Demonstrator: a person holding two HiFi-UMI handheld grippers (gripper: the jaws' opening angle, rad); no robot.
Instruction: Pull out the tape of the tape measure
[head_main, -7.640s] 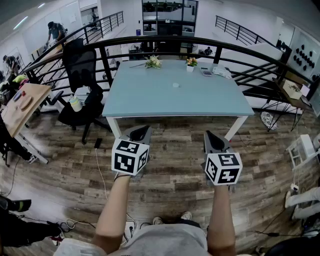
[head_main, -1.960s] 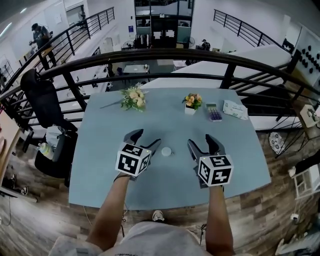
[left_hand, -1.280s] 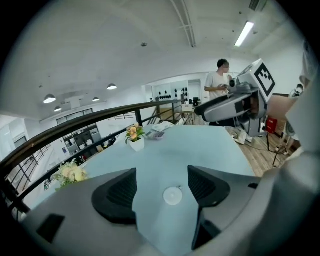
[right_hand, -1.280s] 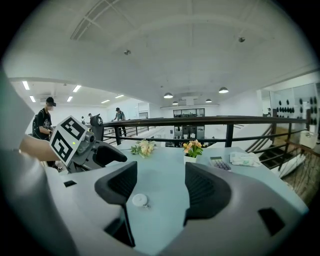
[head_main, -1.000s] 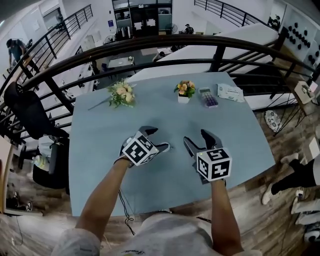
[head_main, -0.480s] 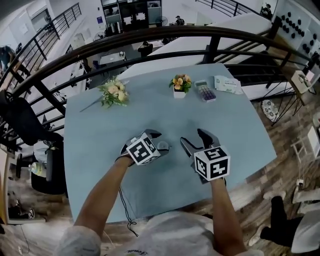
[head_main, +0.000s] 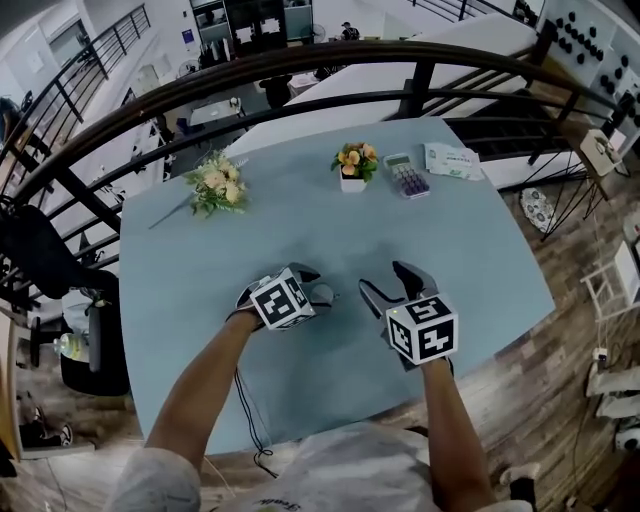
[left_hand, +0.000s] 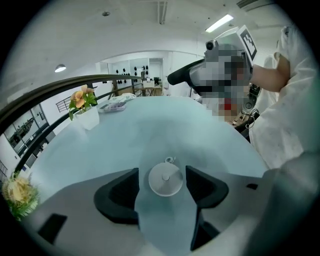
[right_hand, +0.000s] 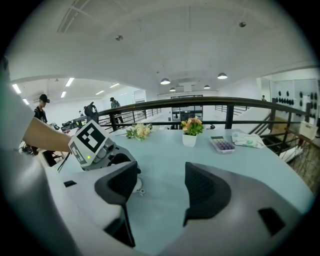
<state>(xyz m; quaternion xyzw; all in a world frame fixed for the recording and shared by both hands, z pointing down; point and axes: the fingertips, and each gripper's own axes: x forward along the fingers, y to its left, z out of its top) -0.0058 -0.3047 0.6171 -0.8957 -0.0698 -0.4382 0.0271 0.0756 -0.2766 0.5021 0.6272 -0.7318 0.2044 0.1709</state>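
left claw (left_hand: 162, 173) has dropped around the tape measure (left_hand: 165, 181), flat on the counter (head_main: 200, 300), jaws closing but not yet touching; right claw (right_hand: 160, 172) waits wide and empty alongside; grip first, then the pull

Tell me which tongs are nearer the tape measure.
Left. The left tongs straddle the tape measure, jaws closing; the right tongs sit open to its right.

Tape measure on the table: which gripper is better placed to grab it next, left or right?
Left. The round tape measure sits between the fingers of the left gripper, which are closing but not yet touching it. The right gripper is open and empty, off to the side.
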